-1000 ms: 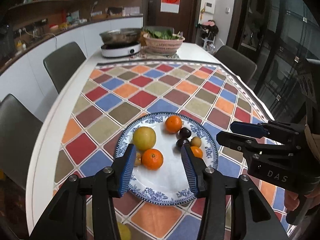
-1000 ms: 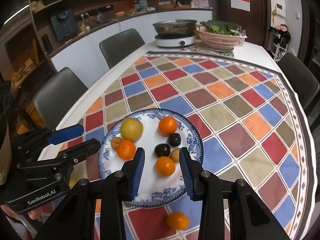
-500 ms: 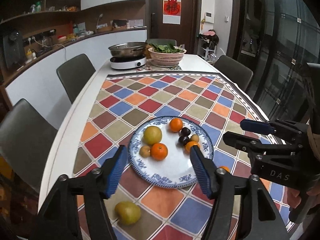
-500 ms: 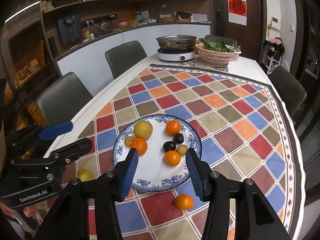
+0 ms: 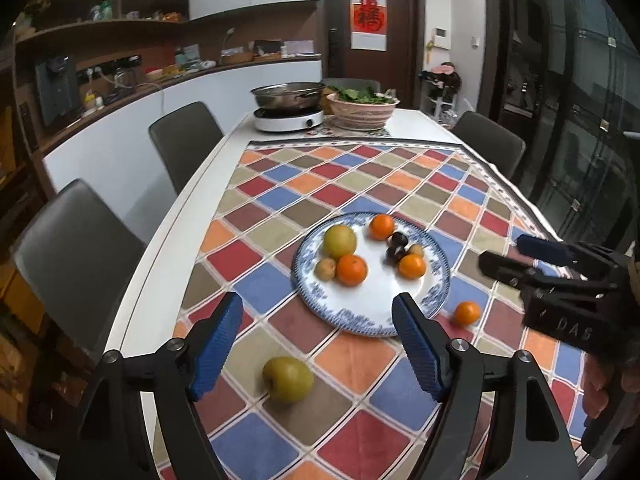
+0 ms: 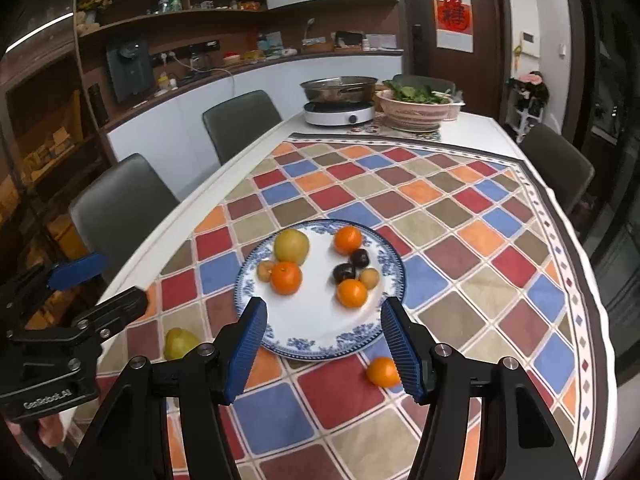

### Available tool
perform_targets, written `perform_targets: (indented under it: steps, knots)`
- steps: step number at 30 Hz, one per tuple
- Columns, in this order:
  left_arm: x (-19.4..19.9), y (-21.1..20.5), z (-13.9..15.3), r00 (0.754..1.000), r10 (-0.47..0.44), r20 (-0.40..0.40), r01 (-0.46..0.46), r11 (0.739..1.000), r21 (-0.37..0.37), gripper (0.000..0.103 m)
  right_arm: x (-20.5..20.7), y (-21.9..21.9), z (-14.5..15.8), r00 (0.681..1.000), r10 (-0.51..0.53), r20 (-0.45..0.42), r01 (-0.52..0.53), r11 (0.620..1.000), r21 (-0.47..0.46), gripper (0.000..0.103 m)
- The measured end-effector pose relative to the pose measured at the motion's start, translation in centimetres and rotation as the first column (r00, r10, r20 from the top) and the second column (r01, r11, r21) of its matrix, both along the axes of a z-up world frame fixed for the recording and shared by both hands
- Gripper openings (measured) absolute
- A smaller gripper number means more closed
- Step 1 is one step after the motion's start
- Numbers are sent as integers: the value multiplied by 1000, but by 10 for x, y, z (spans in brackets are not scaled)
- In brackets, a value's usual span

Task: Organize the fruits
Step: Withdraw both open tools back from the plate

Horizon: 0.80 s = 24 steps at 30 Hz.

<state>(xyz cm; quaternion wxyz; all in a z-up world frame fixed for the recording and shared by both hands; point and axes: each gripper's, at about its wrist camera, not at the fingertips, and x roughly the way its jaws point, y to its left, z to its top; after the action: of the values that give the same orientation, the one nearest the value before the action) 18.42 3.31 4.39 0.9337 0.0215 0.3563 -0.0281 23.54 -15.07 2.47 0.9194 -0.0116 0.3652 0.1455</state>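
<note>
A blue-and-white plate (image 5: 360,328) (image 6: 320,352) on the checked tablecloth holds a yellow-green pear (image 5: 339,241), three oranges, two dark plums (image 5: 396,246) and two small brown fruits. Off the plate lie a second yellow-green pear (image 5: 287,378) (image 6: 180,343) near the left side and a loose orange (image 5: 467,313) (image 6: 383,371) at the plate's right. My left gripper (image 5: 318,312) (image 6: 124,280) hovers short of the plate's near rim, jaws opening, nothing between them. My right gripper (image 6: 325,312) (image 5: 502,249) hangs beside it, jaws also opening and empty.
At the table's far end stand an induction cooker with a steel pan (image 5: 289,118) and a pink basket of greens (image 5: 362,110). Grey chairs (image 5: 184,140) line the left side and one stands at the right. The white table edge (image 5: 160,280) runs along the left.
Both grippers have drawn back from over the plate and their jaws have widened. The loose pear and the loose orange on the cloth have come into view.
</note>
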Motion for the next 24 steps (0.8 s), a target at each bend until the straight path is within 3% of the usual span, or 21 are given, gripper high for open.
perform_targets:
  steps: [5,10,16,24]
  knots:
    - [-9,9,-22,998,51,-34,-51,999,8,81,-8,-3,-9,997,-75,25,75,997,-28,61]
    - [-10,21,-50,987,128,-97,-131,991,-31,82,-12,-5,-24,990,-138,37,140,988,-66,67]
    - [-9,30,-76,972,166,-166,-181,980,-80,82,-9,-9,-53,981,-190,-48,188,981,-45,67]
    - [-4,28,-101,962,183,-204,-194,981,-33,82,-6,-21,-86,952,-289,-100,284,957,-62,67]
